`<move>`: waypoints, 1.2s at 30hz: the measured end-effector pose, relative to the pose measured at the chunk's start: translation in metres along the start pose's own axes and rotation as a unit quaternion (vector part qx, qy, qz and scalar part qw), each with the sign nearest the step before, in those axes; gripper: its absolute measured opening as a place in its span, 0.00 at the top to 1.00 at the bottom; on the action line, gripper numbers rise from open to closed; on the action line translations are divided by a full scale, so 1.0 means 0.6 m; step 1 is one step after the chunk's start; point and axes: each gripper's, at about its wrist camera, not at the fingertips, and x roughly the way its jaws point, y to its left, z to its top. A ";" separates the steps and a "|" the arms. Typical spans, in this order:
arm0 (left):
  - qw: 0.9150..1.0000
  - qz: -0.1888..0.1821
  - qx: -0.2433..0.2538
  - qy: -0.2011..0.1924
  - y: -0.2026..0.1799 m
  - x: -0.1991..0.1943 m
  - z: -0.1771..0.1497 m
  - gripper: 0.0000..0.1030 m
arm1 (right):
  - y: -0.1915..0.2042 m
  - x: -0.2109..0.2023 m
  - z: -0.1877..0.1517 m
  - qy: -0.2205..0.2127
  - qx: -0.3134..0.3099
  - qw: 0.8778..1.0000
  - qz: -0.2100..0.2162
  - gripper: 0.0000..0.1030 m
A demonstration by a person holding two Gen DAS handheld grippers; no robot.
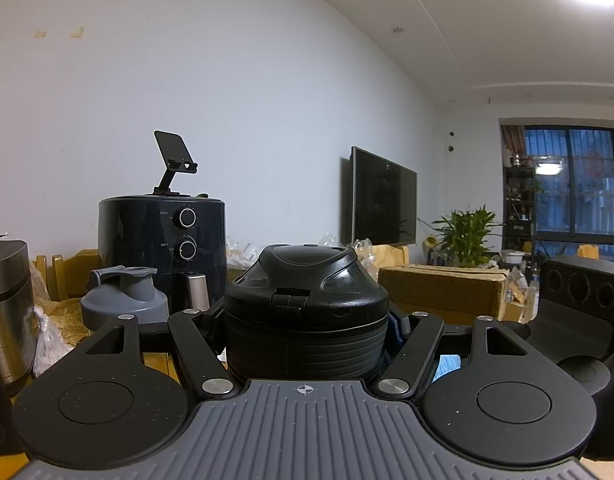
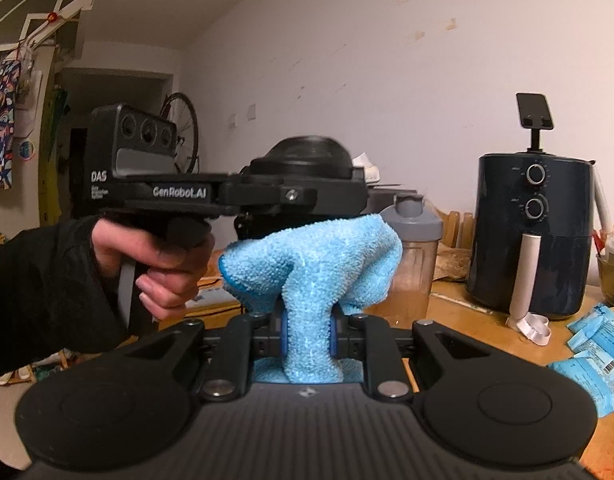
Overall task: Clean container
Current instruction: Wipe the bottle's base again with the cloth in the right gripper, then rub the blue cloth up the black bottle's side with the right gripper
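Observation:
My left gripper (image 1: 311, 322) is shut on a black container (image 1: 305, 308) with a domed lid and ribbed body, held level in front of the camera. In the right wrist view the same container (image 2: 307, 158) sits in the left gripper, which a person's hand (image 2: 163, 256) grips by its handle. My right gripper (image 2: 309, 332) is shut on a blue microfibre cloth (image 2: 315, 264). The cloth bunches upward and its top meets the underside of the container and the left gripper's jaws. A strip of blue shows at the container's right side (image 1: 395, 330).
A dark air fryer (image 2: 535, 232) with a phone stand on top stands on the wooden table (image 2: 467, 308). A shaker bottle with a grey lid (image 2: 415, 248) is just behind the cloth. Blue packets (image 2: 595, 344) lie at the right. A steel pot (image 1: 7, 312) stands at the left.

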 end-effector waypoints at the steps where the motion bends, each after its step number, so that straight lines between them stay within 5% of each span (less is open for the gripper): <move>1: 1.000 0.000 0.000 0.000 0.000 0.001 0.000 0.34 | 0.000 0.000 -0.001 0.000 -0.001 1.000 0.000 0.89; 14: 1.000 0.001 -0.001 0.000 0.003 0.002 -0.001 0.34 | -0.002 0.025 -0.028 0.067 -0.010 0.998 0.006 0.89; 31: 1.000 0.000 -0.008 0.000 0.008 -0.003 -0.008 0.34 | 0.003 0.090 -0.090 0.201 -0.047 0.978 0.012 0.89; 36: 1.000 -0.001 -0.010 0.001 0.009 -0.004 -0.010 0.34 | 0.004 0.097 -0.092 0.211 -0.051 0.976 0.011 0.89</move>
